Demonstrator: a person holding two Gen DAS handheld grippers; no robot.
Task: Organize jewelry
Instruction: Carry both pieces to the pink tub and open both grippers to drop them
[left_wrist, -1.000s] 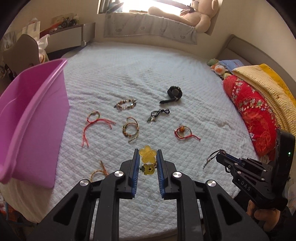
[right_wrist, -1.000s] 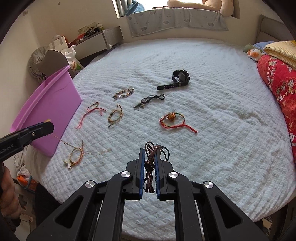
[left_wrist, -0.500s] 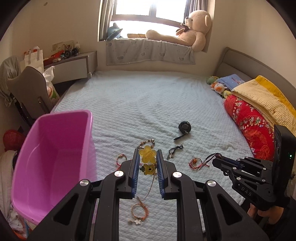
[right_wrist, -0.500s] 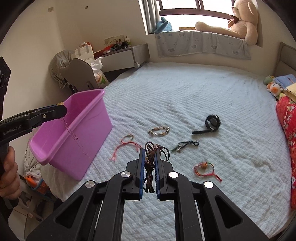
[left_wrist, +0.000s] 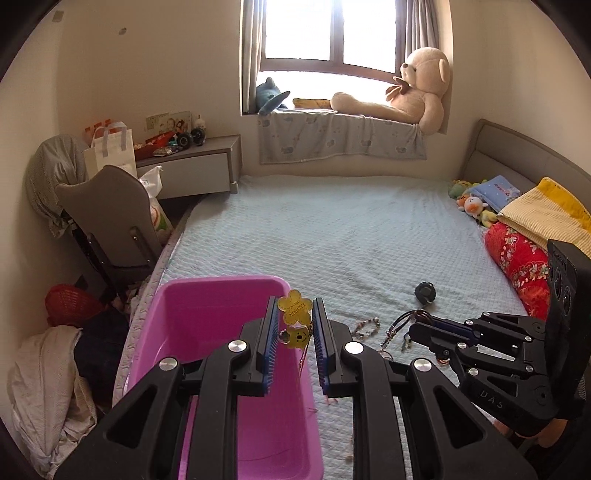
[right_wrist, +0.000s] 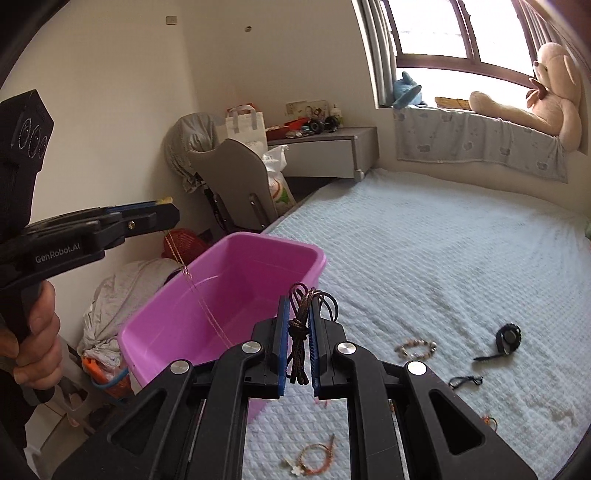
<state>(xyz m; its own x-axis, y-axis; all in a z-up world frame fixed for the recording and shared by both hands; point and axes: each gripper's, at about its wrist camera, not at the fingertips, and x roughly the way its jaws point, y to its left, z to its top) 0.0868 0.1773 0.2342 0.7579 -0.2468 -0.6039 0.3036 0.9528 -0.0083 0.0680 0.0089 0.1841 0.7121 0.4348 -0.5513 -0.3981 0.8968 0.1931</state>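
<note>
A yellow flower-shaped tag (left_wrist: 294, 311) with a small yellow bear charm (left_wrist: 297, 336) under it is pinched between the blue pads of the left gripper (left_wrist: 294, 325), and a fine chain (right_wrist: 192, 284) trails down from it into the pink tub (left_wrist: 207, 325). In the right wrist view that chain runs from the left gripper's tip (right_wrist: 162, 218) at the frame's left edge down over the tub's open mouth. The right gripper (right_wrist: 298, 332) is pressed together on a bundle of dark brown knotted cord (right_wrist: 299, 325), whose loops stick out above the pads while the ends hang below. A person's hand (right_wrist: 35, 343) wraps the left gripper's handle. The tub sits at the near left corner of the bed (left_wrist: 332, 229), on the pale quilted cover. Other pieces lie loose on the cover to the right of the tub — a beaded bracelet (right_wrist: 415, 346), a black watch (right_wrist: 508, 338), a dark cord piece (right_wrist: 466, 380) and, close to the near edge, an orange string bracelet with a white flower charm (right_wrist: 314, 458). Further out, red and yellow folded quilts (left_wrist: 528, 236) lie stacked by the headboard, a large teddy bear (left_wrist: 410, 88) lies on the windowsill, and a grey chair (left_wrist: 110, 218) stands beside the bed.
</note>
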